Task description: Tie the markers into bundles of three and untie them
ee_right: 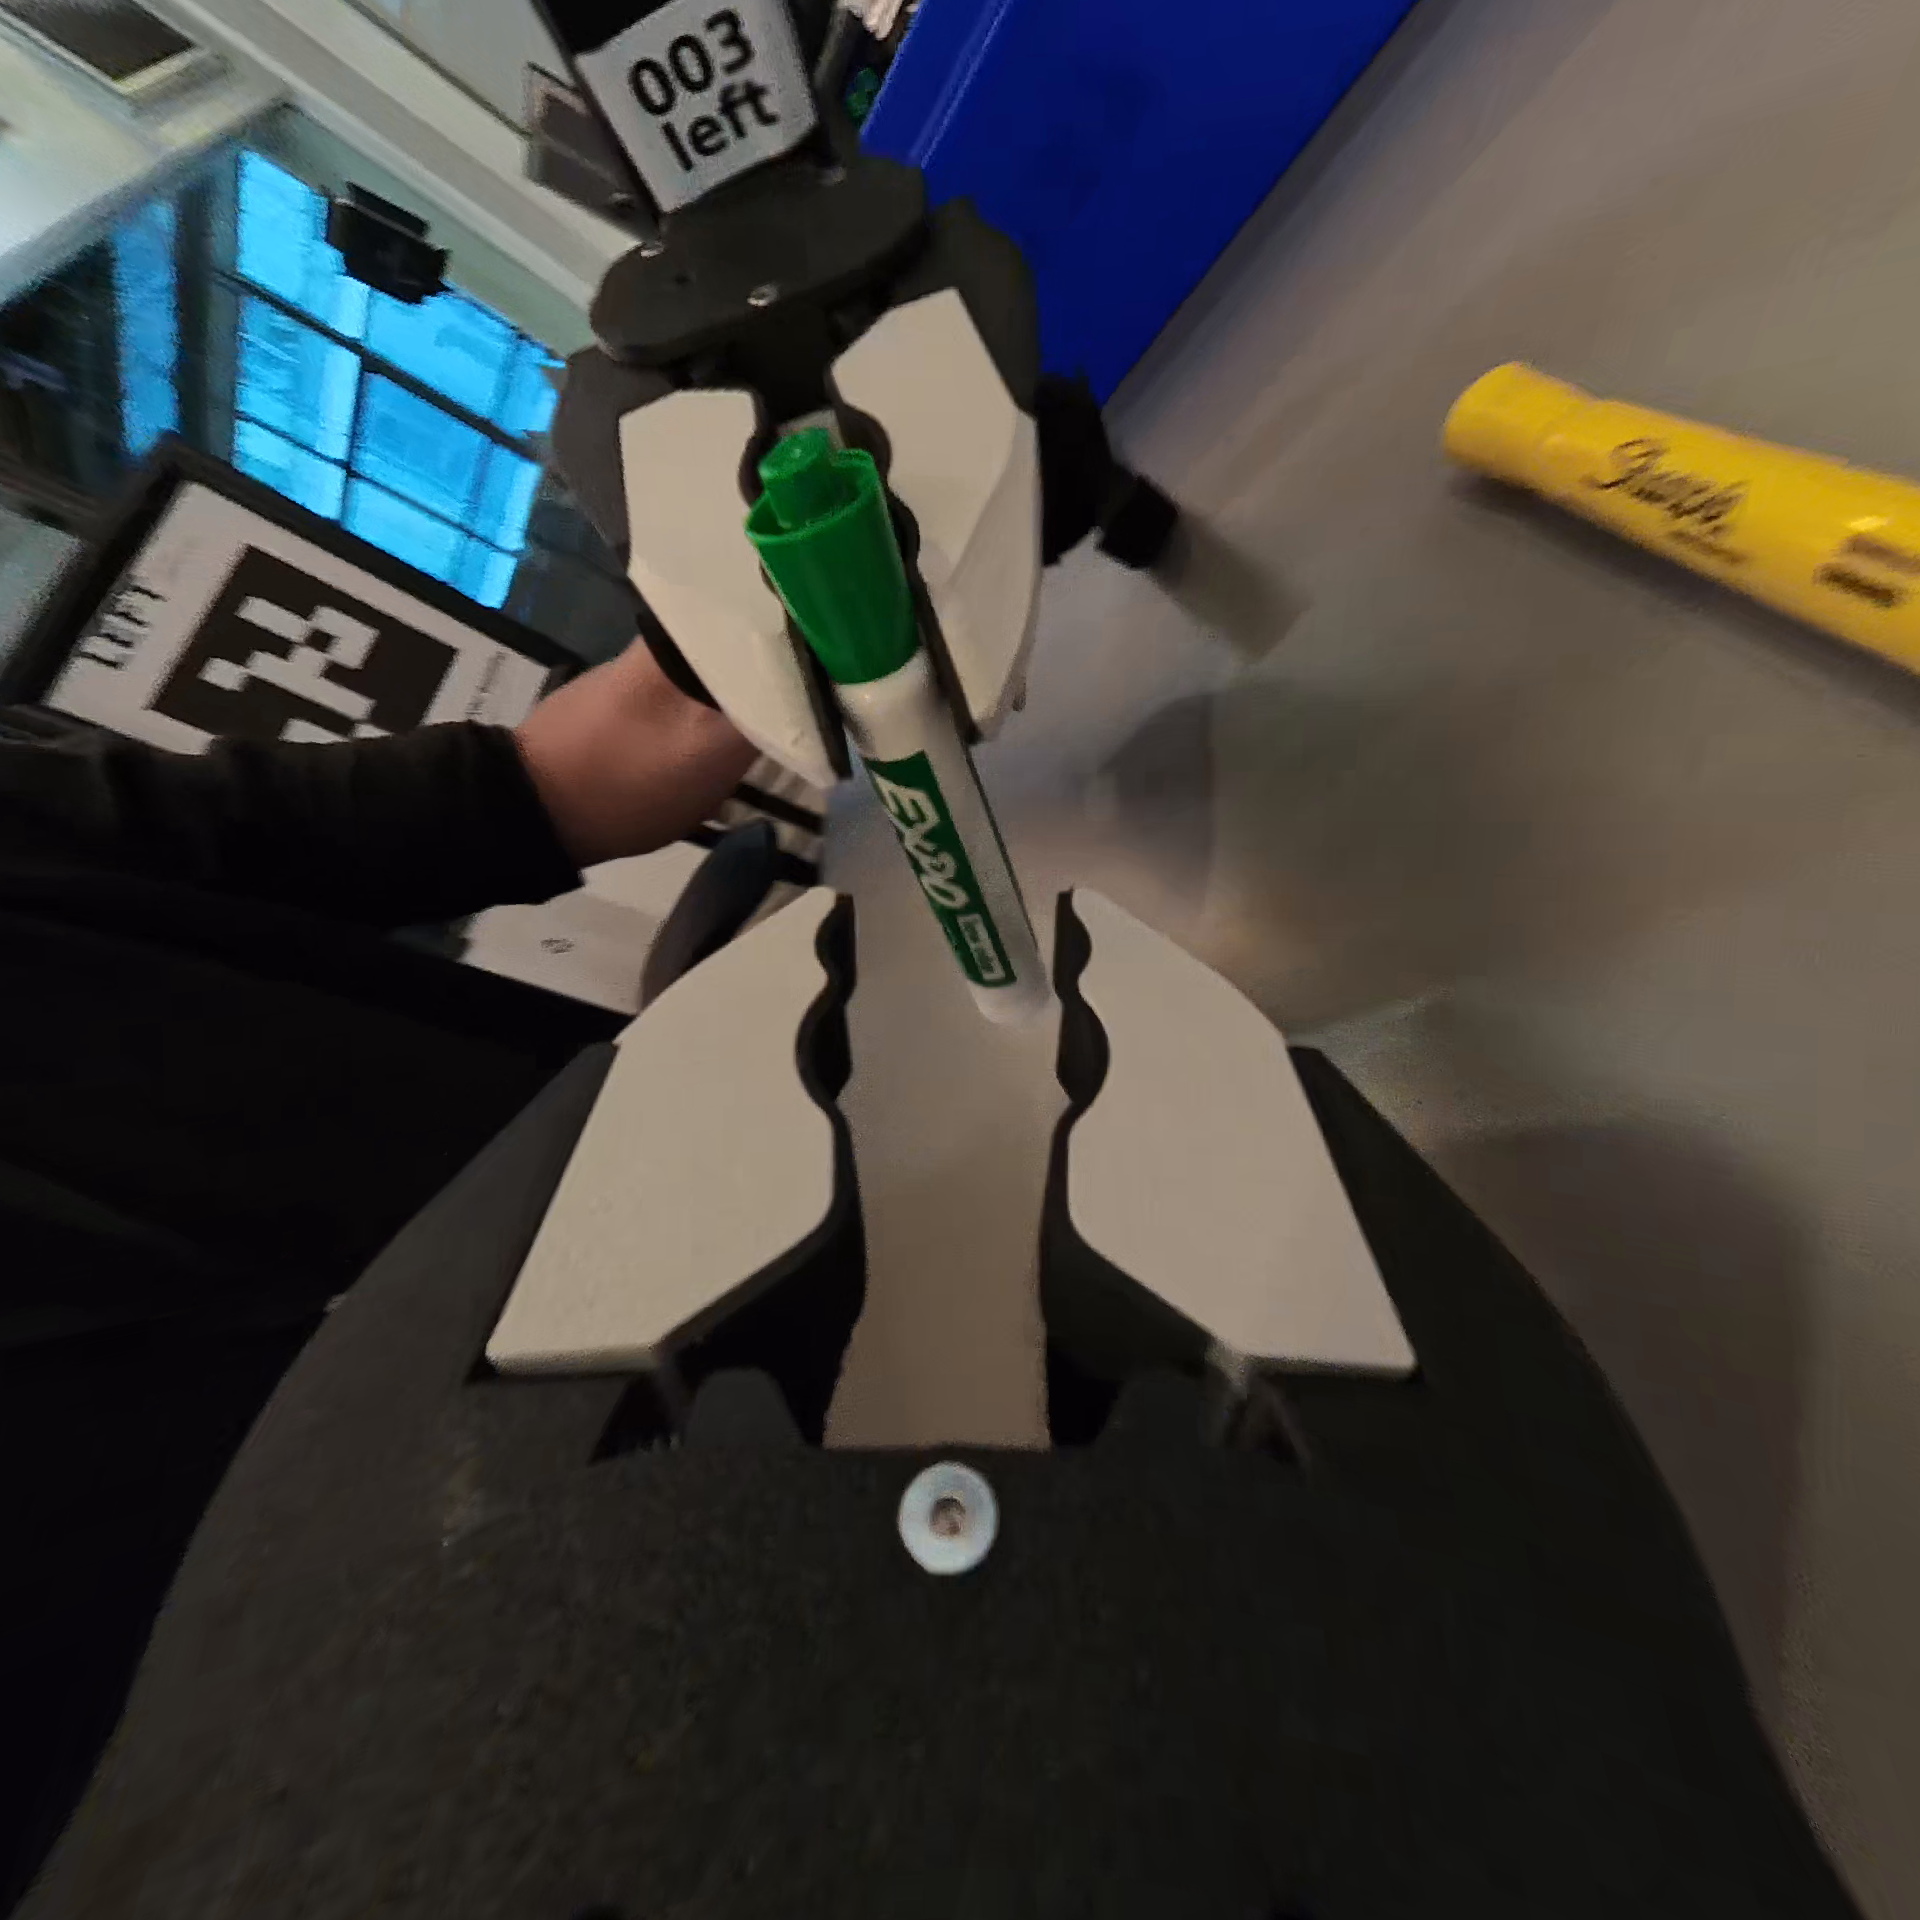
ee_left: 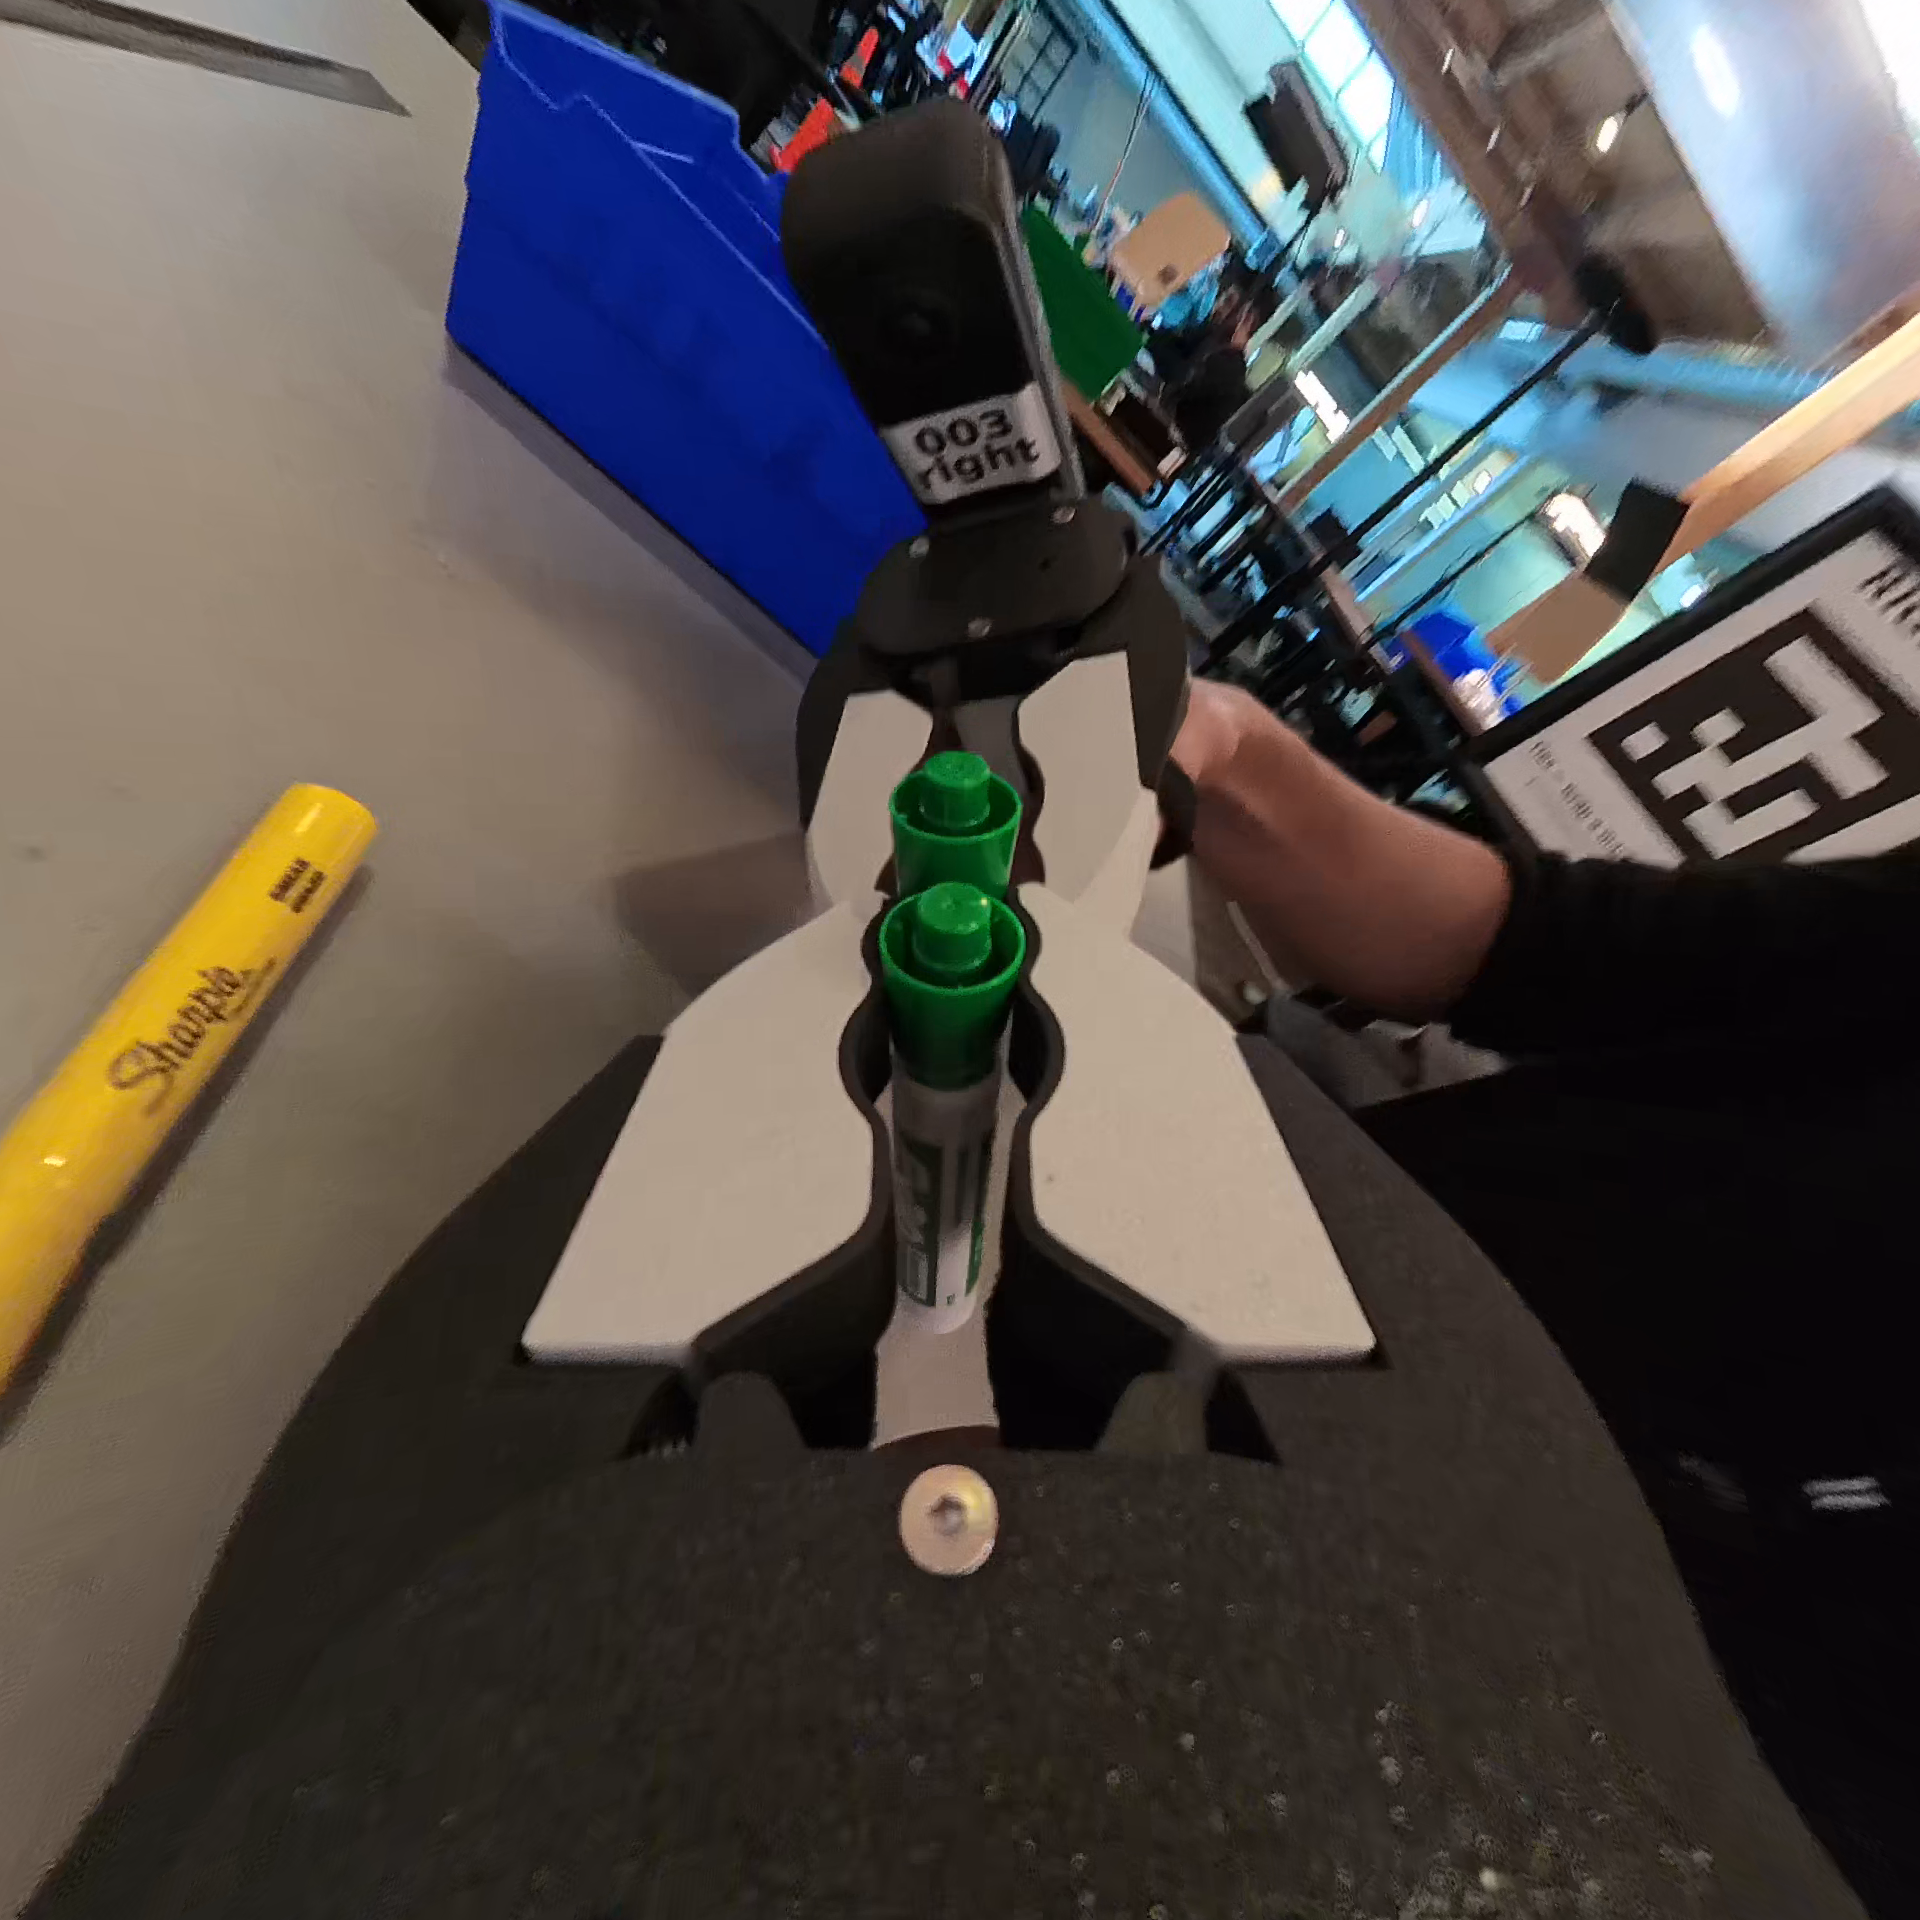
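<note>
A green dry-erase marker [ee_left: 940, 1049] is pinched between the pressed-together fingers of the left gripper [ee_left: 948, 1039] at frame centre. The right gripper [ee_right: 951, 997] is held spread, the marker's white end [ee_right: 1003, 1003] between its fingertips without visible contact. A yellow marker [ee_left: 156, 1049] is seen lying on the grey table [ee_left: 260, 520] at left, below a blue bin [ee_left: 634, 312].

Grey tabletop [ee_left: 260, 540] underneath, blue plastic bin [ee_left: 634, 312] sat at its far edge, black-and-white patterned board [ee_left: 1756, 738] stood off to one side, bright windows [ee_right: 374, 405] glowed behind, all blurred.
</note>
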Available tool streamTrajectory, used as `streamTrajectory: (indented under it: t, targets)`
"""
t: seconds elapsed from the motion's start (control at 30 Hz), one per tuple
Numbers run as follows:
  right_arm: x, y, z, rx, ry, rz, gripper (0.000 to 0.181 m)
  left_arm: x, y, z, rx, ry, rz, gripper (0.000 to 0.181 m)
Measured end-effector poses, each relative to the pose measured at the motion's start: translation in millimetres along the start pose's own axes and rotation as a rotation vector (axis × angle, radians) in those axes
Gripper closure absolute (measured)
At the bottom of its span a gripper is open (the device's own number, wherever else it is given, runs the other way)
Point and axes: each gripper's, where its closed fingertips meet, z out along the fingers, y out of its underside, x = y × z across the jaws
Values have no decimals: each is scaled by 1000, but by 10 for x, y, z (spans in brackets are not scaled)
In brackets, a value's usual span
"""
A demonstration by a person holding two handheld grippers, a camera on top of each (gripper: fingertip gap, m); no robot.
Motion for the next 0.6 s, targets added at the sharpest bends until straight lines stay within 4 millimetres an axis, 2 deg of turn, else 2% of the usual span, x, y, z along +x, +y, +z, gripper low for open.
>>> streamTrajectory:
  t: [0.1,0.23,0.37,0.47,0.6]
  targets:
    - [-2,-96,-188,49,106,-99,145,-61,75,0,-78,-48,96,163]
    - [-137,-334,-378,115,218,-283,144,-6,166,58,-145,-35,200,163]
    - [-218,-376,-271,84,247,-449,147,58,239,154,-193,-11,268,163]
    - [-240,-304,-131,29,221,-503,149,78,293,220,-226,-10,312,163]
    - [-213,-253,-50,-38,235,-539,153,94,374,277,-266,-5,332,163]
